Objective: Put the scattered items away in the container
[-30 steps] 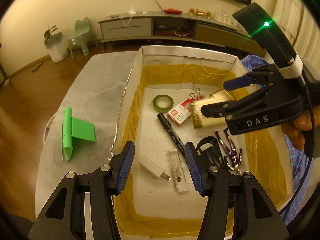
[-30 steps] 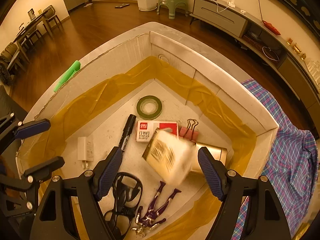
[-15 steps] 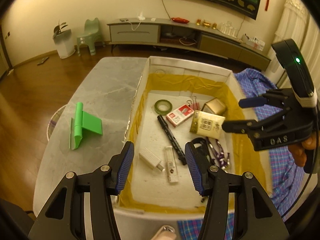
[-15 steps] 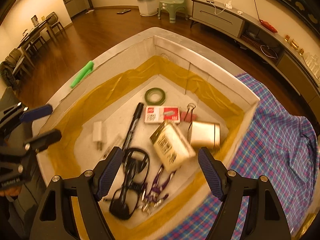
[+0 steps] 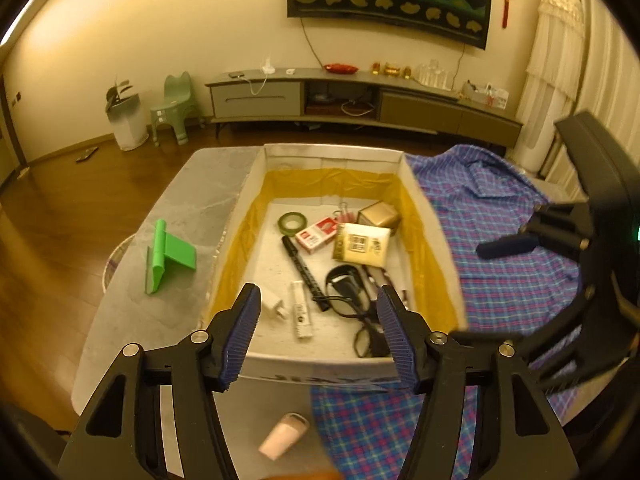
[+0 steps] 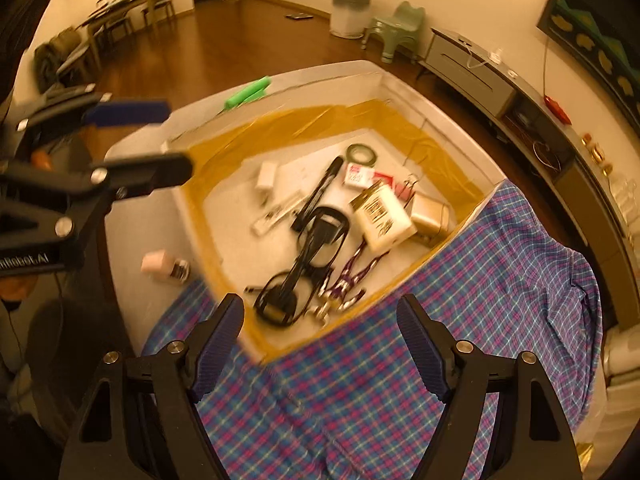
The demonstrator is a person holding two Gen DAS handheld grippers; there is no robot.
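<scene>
Container (image 5: 256, 184), a white box lined with yellow tape, sits mid-worktop (image 5: 200, 192) and already holds a marker, glasses, tape roll and small boxes. Left claw (image 5: 318, 330) hangs above its near wall with nothing between the jaws, which are opening, probably readying for another pick. Right claw (image 6: 320, 344) gapes empty over the plaid shirt (image 6: 500, 280). Outside the box remain a green stand (image 5: 170, 256) at nine o'clock and a pinkish bottle (image 5: 284, 436), blurred, at six o'clock.
</scene>
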